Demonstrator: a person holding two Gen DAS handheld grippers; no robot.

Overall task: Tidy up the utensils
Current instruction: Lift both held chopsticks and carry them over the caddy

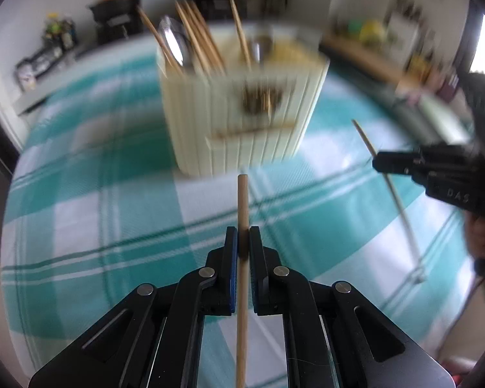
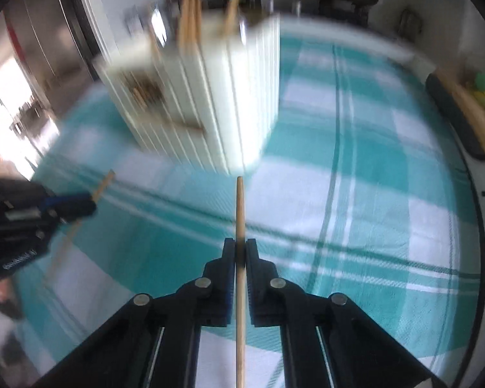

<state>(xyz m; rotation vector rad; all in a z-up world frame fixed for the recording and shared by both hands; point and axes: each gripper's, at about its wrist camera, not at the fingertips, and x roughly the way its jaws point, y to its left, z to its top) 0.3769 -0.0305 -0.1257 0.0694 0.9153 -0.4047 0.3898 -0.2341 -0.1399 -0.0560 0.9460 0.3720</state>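
Our left gripper (image 1: 242, 236) pinches one wooden chopstick (image 1: 242, 200); our right gripper (image 2: 240, 249) clamps another chopstick (image 2: 240, 203), both just before the cream ribbed utensil holder (image 1: 242, 110). Several chopsticks and a spoon (image 1: 173, 42) already stand inside it, so we judge these two remain to be slotted in.

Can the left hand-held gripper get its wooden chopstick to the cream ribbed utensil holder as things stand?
Probably yes. The left hand-held gripper, shut on its wooden chopstick, faces the cream ribbed utensil holder with only bare teal checked tablecloth between. The right hand-held gripper is off to one side.
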